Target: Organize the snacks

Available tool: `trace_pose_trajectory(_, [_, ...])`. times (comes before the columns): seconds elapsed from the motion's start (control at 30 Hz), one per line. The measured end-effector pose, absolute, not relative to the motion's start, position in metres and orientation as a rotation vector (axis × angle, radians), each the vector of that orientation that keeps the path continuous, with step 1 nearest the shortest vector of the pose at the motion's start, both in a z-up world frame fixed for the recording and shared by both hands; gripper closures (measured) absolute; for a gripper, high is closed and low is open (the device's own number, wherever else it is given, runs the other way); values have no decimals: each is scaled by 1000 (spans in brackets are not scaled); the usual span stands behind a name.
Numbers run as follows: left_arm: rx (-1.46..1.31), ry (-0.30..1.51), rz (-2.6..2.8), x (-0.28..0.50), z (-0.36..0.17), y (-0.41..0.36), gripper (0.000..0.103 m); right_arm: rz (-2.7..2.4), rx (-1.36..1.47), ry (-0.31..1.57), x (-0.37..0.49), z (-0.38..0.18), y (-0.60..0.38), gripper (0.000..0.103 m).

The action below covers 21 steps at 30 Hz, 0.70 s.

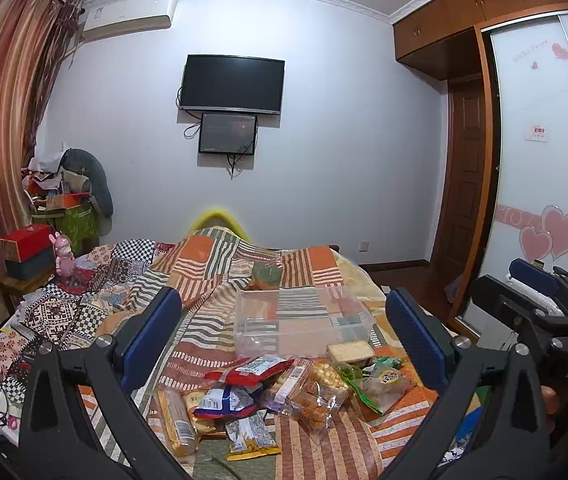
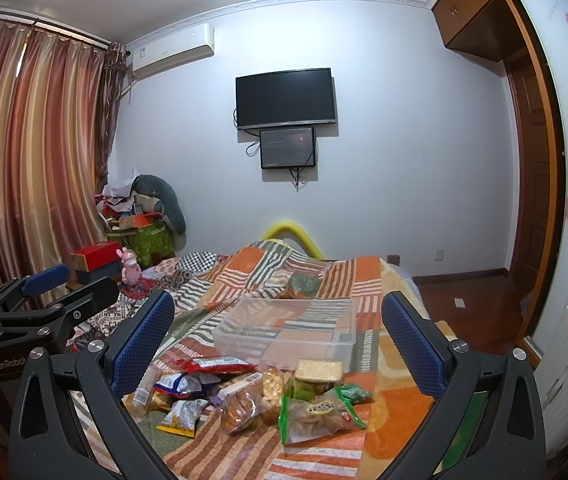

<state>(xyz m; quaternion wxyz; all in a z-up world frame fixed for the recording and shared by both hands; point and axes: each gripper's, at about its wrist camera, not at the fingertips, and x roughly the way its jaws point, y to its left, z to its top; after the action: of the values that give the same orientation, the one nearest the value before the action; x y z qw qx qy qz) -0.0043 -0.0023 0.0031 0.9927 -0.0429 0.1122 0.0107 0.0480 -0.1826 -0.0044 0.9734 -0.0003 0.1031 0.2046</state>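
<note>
- Left hand-held gripper [image 1: 284, 340]: fingers spread wide, nothing between them; it hovers above the bed, facing the far wall.
- Right hand-held gripper [image 2: 277, 340]: fingers likewise spread and holding nothing; it sits just beside the left one, at about the same height.
- Snack pile [image 1: 279, 396]: a loose heap of wrapped packets lying on the bed, ahead of and below both grippers, roughly centred between each pair of fingers.
- Clear plastic bin [image 1: 304, 322]: open-topped and with no snacks in it, directly beyond the pile; its long axis runs left to right across both views.
- Nearest items: the green-edged pastry bag [image 2: 320, 416] lies on the right flank of the pile, probably closer to the right gripper; the long biscuit sleeve [image 1: 177, 416], its long axis pointing away from the camera, lies on the left flank, closer to the left gripper.
- Judgement: no packet is in the bin yet; a first pick would call for a descent forward and down.
- Surface: a bed [image 2: 324, 460] with a rumpled striped patchwork cover, soft and uneven.
- Room: a wall television [image 1: 231, 84], curtains [image 2: 35, 152] at left, a wardrobe [image 1: 536, 160] at right.
</note>
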Motion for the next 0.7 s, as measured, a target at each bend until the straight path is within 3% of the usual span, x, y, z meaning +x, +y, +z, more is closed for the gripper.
trace_pose_trajectory(0.7, [-89, 224, 14, -4, 1, -2, 0, 411, 9, 206, 49, -4, -183, 0])
